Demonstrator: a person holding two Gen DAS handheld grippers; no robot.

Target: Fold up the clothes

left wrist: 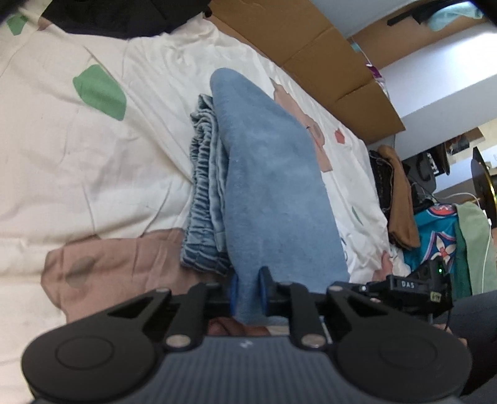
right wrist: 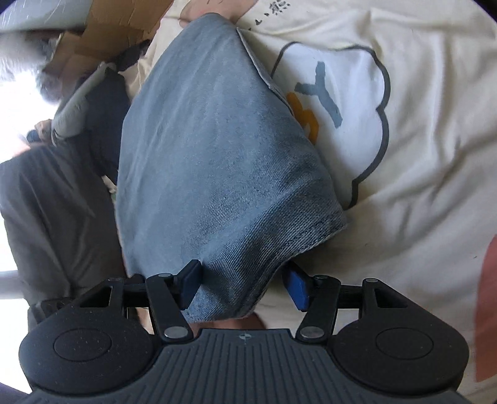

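Observation:
A light blue denim garment [left wrist: 273, 186] lies folded on the cream bedsheet [left wrist: 93, 161], its gathered elastic waistband [left wrist: 205, 192] showing along the left side. My left gripper [left wrist: 248, 290] is shut on the near fold of this garment, with cloth pinched between its blue pads. In the right wrist view the same denim garment [right wrist: 211, 155] drapes toward me over the printed cream bedsheet [right wrist: 419, 155]. My right gripper [right wrist: 242, 286] stands open around the garment's hanging edge. Its left pad [right wrist: 189, 282] touches the cloth and its right pad [right wrist: 296, 289] stands apart from it.
Flattened cardboard [left wrist: 326, 62] leans along the bed's far side, and a dark garment [left wrist: 108, 15] lies at the top. A heap of brown, teal and green clothes [left wrist: 435, 223] sits at the right. A person's dark trousers [right wrist: 52, 202] fill the left of the right wrist view.

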